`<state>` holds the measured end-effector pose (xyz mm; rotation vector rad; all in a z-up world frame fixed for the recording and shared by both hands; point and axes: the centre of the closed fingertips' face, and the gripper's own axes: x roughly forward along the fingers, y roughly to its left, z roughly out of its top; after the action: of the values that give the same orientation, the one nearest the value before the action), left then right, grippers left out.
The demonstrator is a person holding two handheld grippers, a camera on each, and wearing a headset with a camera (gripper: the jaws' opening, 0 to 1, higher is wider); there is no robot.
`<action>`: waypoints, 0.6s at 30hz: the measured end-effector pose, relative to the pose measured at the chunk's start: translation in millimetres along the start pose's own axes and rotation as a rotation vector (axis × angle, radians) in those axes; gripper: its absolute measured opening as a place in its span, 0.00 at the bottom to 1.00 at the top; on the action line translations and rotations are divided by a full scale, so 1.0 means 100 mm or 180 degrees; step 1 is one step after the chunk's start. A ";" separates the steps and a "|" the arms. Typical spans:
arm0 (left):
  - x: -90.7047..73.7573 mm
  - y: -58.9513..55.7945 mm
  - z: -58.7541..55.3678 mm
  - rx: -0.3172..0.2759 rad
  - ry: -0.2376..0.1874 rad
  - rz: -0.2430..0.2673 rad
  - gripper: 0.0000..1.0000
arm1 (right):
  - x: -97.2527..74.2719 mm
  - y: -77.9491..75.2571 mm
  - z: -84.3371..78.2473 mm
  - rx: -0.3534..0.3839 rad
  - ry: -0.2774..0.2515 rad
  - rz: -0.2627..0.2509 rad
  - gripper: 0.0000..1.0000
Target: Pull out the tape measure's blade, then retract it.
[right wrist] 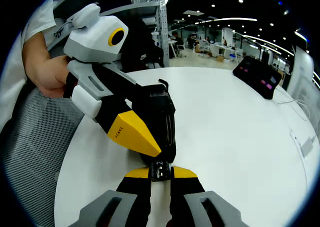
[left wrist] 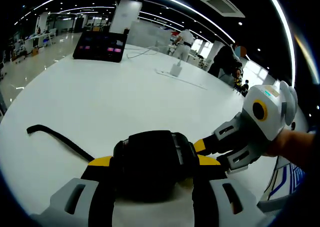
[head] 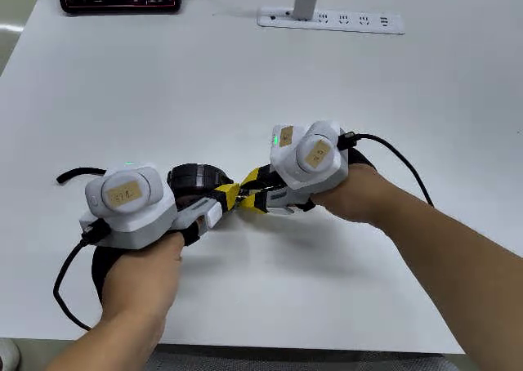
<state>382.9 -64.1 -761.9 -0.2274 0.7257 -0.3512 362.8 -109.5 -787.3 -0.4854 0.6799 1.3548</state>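
Gripping the round black tape measure case (left wrist: 150,149) between its yellow-tipped jaws, the left gripper (left wrist: 152,163) is low over the white table (left wrist: 100,102). The right gripper view shows the right gripper (right wrist: 161,176) pinched closed on the blade's dark end piece (right wrist: 161,169), just beside the case. In the head view, the writing on the tan stickers (head: 124,194) is too small to read.

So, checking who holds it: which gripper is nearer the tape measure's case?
Left. The left gripper clamps the case; the right gripper pinches the blade tip just beside it.
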 end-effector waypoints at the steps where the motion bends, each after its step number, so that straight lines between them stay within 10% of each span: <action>1: 0.00 0.00 0.00 -0.0004 0.0003 -0.0002 0.58 | 0.01 0.00 0.01 -0.0003 -0.0002 0.0002 0.10; 18: 0.00 0.00 0.00 0.0034 0.0014 -0.0015 0.59 | 0.03 0.00 0.02 -0.0034 -0.0001 -0.0022 0.11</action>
<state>383.1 -64.3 -762.4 -0.2183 0.7277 -0.3600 363.0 -105.8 -788.5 -0.4959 0.6705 1.3527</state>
